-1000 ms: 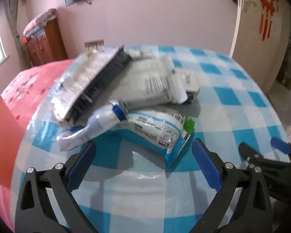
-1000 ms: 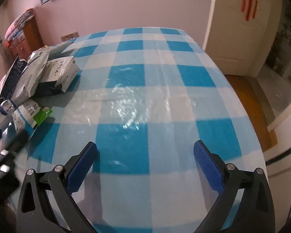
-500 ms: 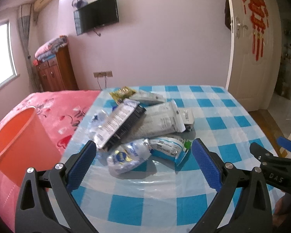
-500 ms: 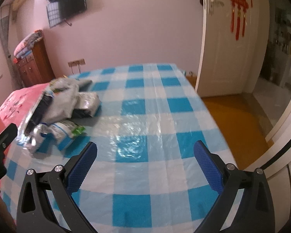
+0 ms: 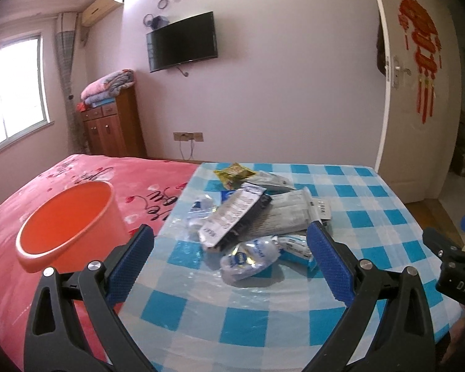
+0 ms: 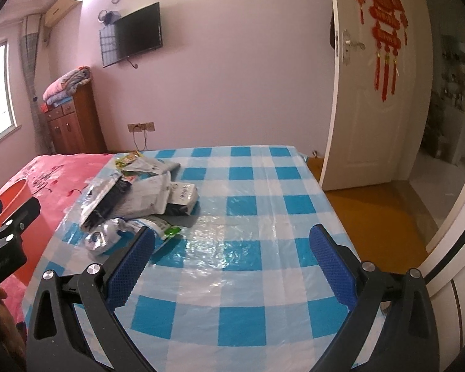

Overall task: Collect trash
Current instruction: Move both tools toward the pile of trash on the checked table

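A pile of trash [image 5: 251, 214] lies on the blue-and-white checked table [image 5: 232, 316]: grey and black plastic bags, a crumpled clear wrapper [image 5: 248, 257], a yellow-green snack packet [image 5: 234, 172]. The pile also shows in the right wrist view [image 6: 133, 198], at the table's left side. An orange bucket [image 5: 68, 223] stands on the pink bed, left of the table. My left gripper [image 5: 231, 260] is open and empty, held above the table's near part, short of the pile. My right gripper [image 6: 231, 263] is open and empty over the table's bare near right part.
A pink bedspread [image 5: 77, 179] lies left of the table. A wooden cabinet [image 5: 114, 127] with folded blankets stands at the back wall under a wall TV [image 5: 183, 42]. A white door [image 6: 372, 93] stands open on the right, with bare wooden floor beyond the table edge.
Both grippers have pulled back and risen from the table; the pile now looks smaller and farther. The orange bucket and the room have come into full view. Both stay open.
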